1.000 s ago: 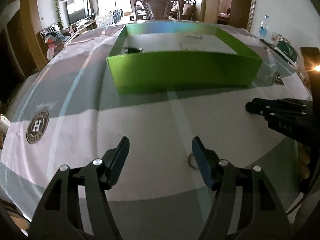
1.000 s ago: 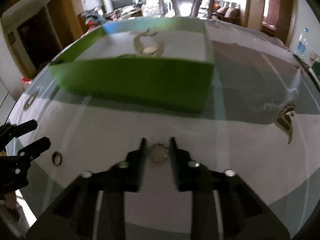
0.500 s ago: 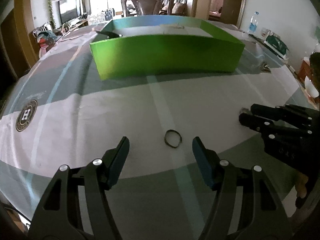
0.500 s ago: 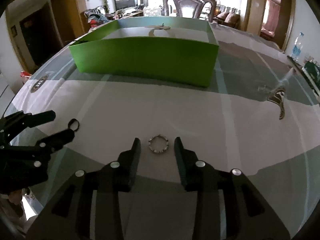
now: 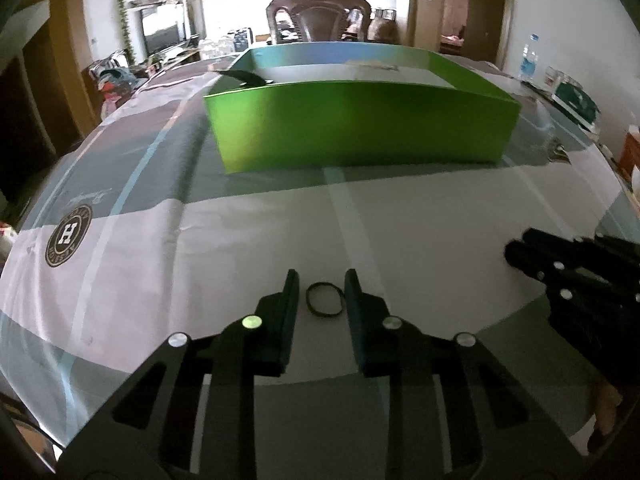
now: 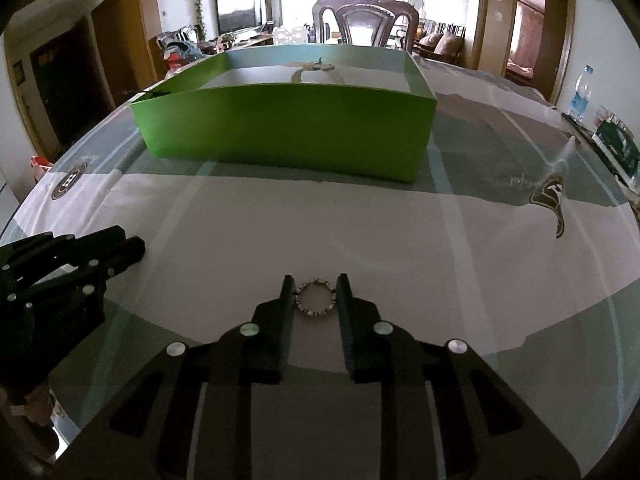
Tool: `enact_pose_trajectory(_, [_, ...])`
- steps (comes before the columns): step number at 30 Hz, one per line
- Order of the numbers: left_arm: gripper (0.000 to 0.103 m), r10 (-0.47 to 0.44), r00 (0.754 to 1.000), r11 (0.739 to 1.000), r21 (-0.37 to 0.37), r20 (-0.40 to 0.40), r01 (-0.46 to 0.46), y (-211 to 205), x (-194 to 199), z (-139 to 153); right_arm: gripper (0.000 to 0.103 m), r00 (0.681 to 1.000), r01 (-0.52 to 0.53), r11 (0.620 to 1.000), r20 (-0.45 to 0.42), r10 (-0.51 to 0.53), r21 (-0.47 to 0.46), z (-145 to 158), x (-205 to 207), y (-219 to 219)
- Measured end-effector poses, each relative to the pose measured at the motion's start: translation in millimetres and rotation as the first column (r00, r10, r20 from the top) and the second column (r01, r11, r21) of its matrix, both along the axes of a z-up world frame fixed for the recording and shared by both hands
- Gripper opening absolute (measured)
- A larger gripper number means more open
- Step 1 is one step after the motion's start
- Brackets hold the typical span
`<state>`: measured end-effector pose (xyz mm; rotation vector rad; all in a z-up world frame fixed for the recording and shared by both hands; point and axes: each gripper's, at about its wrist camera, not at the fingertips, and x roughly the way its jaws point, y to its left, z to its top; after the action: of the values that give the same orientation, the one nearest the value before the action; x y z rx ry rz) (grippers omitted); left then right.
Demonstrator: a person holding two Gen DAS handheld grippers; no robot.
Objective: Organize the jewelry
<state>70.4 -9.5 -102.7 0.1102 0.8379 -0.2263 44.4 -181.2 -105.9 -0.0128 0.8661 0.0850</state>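
A thin dark ring [image 5: 324,299] and a studded silver ring [image 6: 315,297] lie flat before the green box [image 6: 288,128].

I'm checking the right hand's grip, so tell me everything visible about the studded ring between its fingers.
The studded ring is a small silver-looking band set with pale blocky segments all round, apparently metal. It lies flat on the grey-and-white tablecloth, in front of the green box. The right gripper has just closed on it, one finger touching each side.
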Motion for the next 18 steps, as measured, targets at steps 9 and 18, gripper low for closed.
enact_pose_trajectory(9, [0.034,0.013,1.000,0.999,-0.030,-0.020,-0.014,7,-2,2,0.031,1.000,-0.005,1.000,0.011,0.005,0.028,-1,-2,-2])
enact_pose_trajectory(18, [0.037,-0.007,1.000,1.000,-0.025,-0.010,0.007,12,-11,0,0.038,0.999,-0.017,0.999,0.028,0.016,0.039,1,-5,-3])
